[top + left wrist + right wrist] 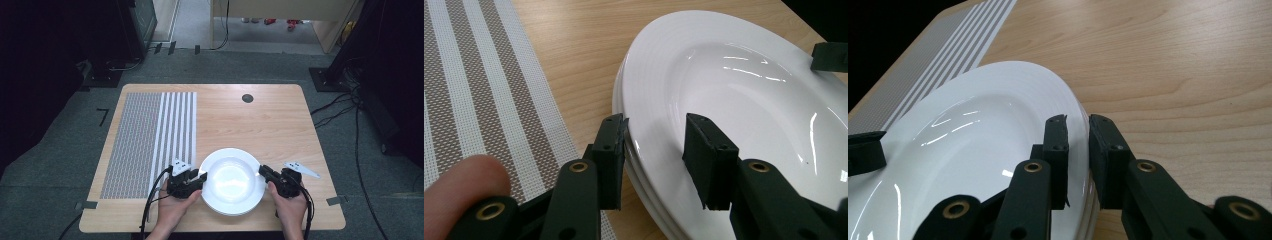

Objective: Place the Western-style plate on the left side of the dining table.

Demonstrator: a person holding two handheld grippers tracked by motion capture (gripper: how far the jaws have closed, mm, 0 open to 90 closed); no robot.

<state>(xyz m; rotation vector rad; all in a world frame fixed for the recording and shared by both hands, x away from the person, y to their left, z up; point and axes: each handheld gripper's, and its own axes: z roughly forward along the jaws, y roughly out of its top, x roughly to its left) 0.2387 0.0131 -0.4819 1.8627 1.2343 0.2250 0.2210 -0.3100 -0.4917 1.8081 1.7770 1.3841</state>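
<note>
1. The white plates (232,181) lie in a small stack at the near edge of the wooden table (260,120), between the two hands. In the left gripper view the rims of more than one plate show one on another; I count two or three, but I cannot say exactly.

2. The top plate (734,100) is deep, with a broad flat rim and a glossy hollow in the middle.

3. The right gripper (265,171) is at the right rim of the stack. In the right gripper view, the right gripper (1078,125) has its jaws nearly together with the thin rim of the top plate (973,130) between them, so I judge that it pinches this rim.

4. The left gripper (200,176) is at the left rim, opposite the right one. In the left gripper view, the left gripper (656,122) has one jaw at the outer edge of the rim and the other above the plate's inner slope. A clear gap is between the jaws, and I cannot tell whether both pads press the plate.

5. The line between the grippers crosses the middle of the plate, so both hands are equally near. To lift the plate level, I think the left grip must first be firm.

6. A striped woven placemat (150,140) lies to the left of the stack, just beside it, and is free.
</note>
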